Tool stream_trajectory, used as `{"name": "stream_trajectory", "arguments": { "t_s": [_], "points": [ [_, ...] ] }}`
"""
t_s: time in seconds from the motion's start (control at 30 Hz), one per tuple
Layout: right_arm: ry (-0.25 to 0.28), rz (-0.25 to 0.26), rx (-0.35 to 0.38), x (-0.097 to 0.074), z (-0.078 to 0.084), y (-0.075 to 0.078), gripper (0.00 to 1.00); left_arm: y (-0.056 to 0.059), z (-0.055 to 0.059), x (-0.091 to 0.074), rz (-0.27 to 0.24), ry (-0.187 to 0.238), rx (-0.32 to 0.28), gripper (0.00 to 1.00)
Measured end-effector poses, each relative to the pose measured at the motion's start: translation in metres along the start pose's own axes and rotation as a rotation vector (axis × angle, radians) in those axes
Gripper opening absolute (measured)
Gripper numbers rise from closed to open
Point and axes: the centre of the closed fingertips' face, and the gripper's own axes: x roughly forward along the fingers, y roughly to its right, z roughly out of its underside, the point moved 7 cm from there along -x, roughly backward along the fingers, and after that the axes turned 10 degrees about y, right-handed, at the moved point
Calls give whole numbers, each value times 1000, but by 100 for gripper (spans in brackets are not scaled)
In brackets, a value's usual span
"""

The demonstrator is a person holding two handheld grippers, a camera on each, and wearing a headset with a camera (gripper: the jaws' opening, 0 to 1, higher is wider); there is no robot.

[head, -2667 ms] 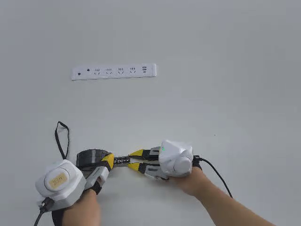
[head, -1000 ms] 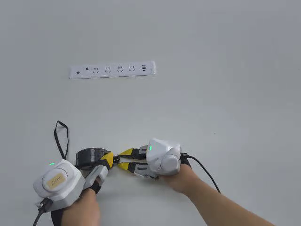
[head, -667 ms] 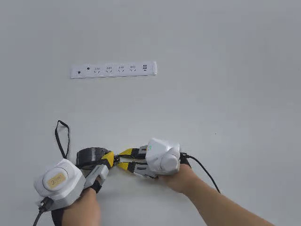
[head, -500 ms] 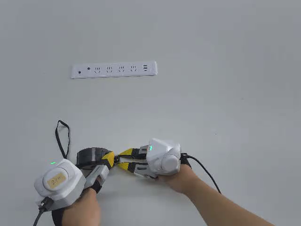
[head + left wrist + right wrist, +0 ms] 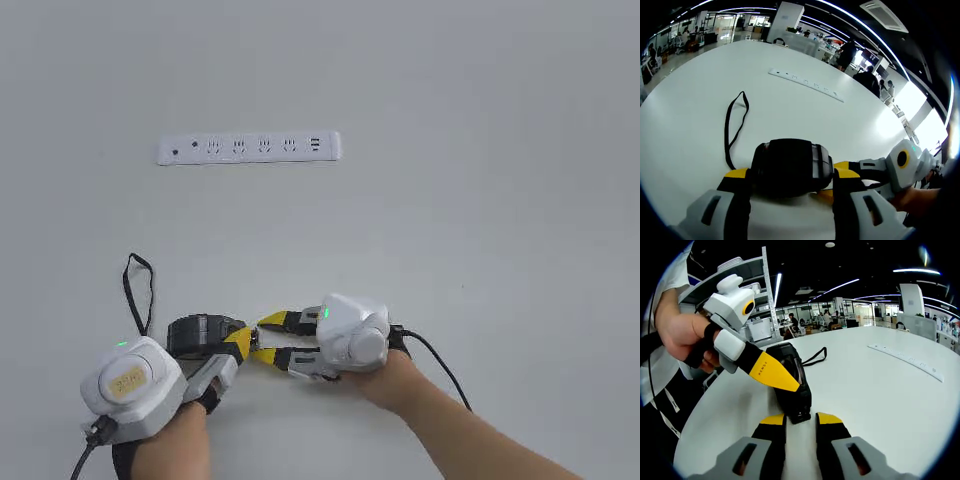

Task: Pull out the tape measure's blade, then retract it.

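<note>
The tape measure (image 5: 203,332), a black case, lies on the white worktop (image 5: 480,200) near its front edge, with both claws meeting at it. The left claw (image 5: 790,176) comes in from the left and is clamped across the case, one yellow-tipped jaw on each side, as the left gripper view shows plainly. In the head view one of these jaws lies along the case's right flank, while the other is hidden behind the case. The right claw (image 5: 801,418) points leftward at the case's nose, where the blade comes out. Its jaws stand narrow, closed on the small black end that sits between the two yellow tips in the right gripper view. Hardly any blade shows between that end and the case. The tape measure's black wrist strap (image 5: 136,290) trails away from the case as a loose loop on the worktop, up and to the left in the head view. A white power strip (image 5: 248,148) lies flat farther back, well apart from the claws and roughly parallel to the front edge. A dark cable (image 5: 440,362) runs from the back of the right claw past the person's right hand (image 5: 388,378).
</note>
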Motion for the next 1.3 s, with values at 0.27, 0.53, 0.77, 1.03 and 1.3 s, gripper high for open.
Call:
{"name": "stream_trajectory", "arguments": {
  "t_s": [0.27, 0.53, 0.77, 1.03, 1.3],
  "points": [
    [15, -8, 7, 1, -1, 0, 32, -1, -2, 3, 14, 0, 19, 74],
    [17, -11, 12, 2, -1, -1, 34, 1, -10, 1, 18, 17, 40, 78],
    [6, 3, 15, -1, -1, -2, 34, 2, -11, 0, 33, 19, 47, 78],
    [36, 68, 45, -11, -6, -5, 36, -8, -3, 1, 85, -8, 88, 78],
    [32, 108, 67, -16, -13, -16, 38, -15, -7, -7, 126, -18, 143, 78]
  ]
}}
